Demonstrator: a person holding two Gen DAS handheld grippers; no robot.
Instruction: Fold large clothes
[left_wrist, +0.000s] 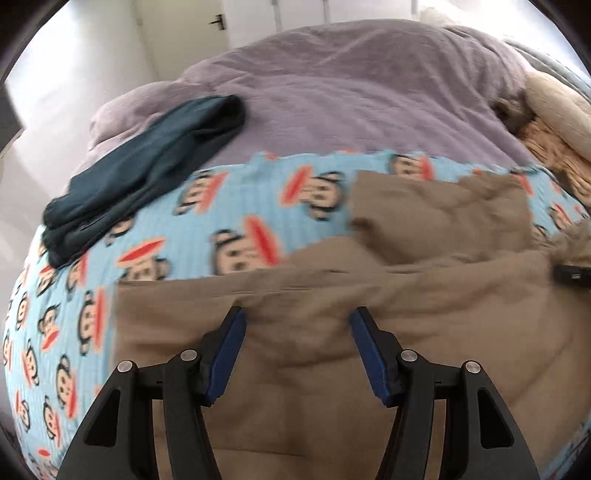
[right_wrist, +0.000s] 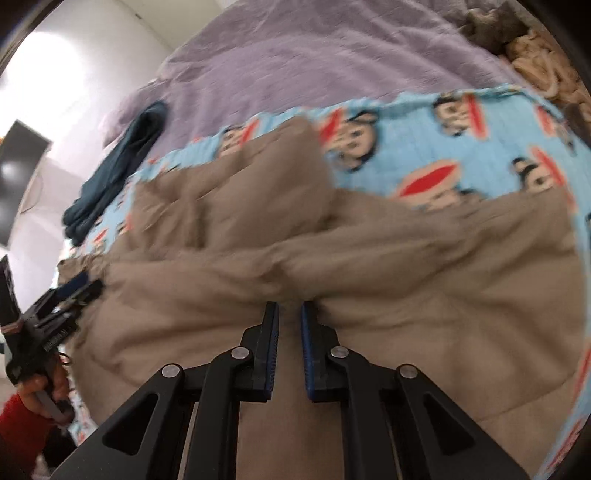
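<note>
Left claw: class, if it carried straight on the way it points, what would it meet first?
Most likely the tan garment, which already lies between and beyond the open left claw. The monkey-print blanket comes only further on. Depth is unclear through the motion blur.

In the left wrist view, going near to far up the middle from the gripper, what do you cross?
Left gripper → tan garment → blue monkey-print blanket → purple duvet → white wall.
</note>
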